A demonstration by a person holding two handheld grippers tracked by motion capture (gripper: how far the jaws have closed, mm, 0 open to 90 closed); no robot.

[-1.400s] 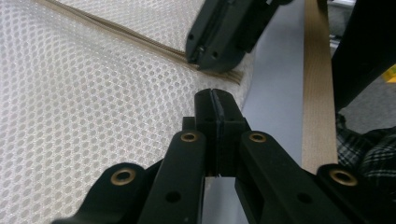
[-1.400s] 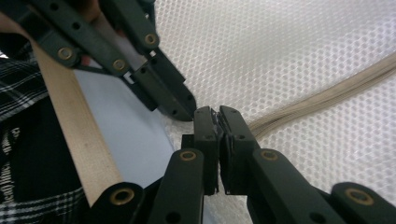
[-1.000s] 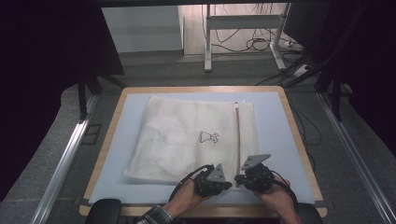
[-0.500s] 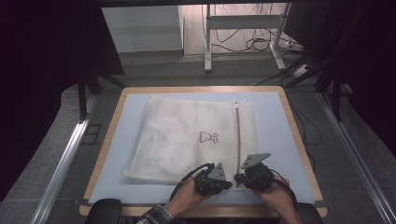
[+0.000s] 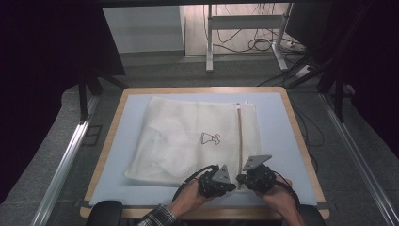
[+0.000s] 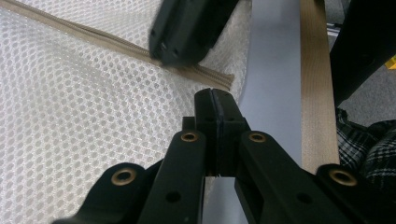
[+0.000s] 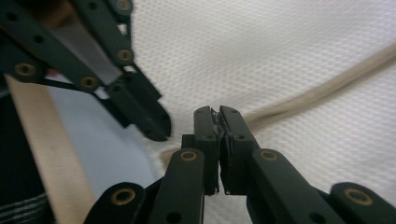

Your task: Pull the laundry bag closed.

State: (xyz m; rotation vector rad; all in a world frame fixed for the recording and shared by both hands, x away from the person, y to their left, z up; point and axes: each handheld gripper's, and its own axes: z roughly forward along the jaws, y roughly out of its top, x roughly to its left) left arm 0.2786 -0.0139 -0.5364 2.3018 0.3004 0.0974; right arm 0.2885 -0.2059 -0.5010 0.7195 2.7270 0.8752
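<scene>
High view: white mesh laundry bag (image 5: 193, 139) lying flat on the blue table mat (image 5: 275, 141), zipper (image 5: 240, 136) running front-to-back nr its right side. Both hands are sitting at the bag's near edge, by the zipper's near end; left gripper (image 5: 225, 184) & right gripper (image 5: 248, 180) almost touching each other.

Left gripper view: left gripper (image 6: 215, 100) jaws are pressing flat together, nothing visibly between them, tip hovering over the bag edge just short of the zipper end (image 6: 219, 80). Other gripper is resting on/above the zipper tape; contact unclear.

Right gripper view: right gripper (image 7: 218, 116) jaws also closed; a thin sliver seems to be sitting betw. the tips, maybe the zip pull or mesh, can't tell which. Zipper tape (image 7: 322, 91) trailing away up-right.

Judgement: looks like the step is getting hold of the zipper end to work it. Next move prob. needs one claw pinning fabric beside the zipper while the other is pulling the slider along the tape, keeping mesh taut so it isn't bunching.
</scene>
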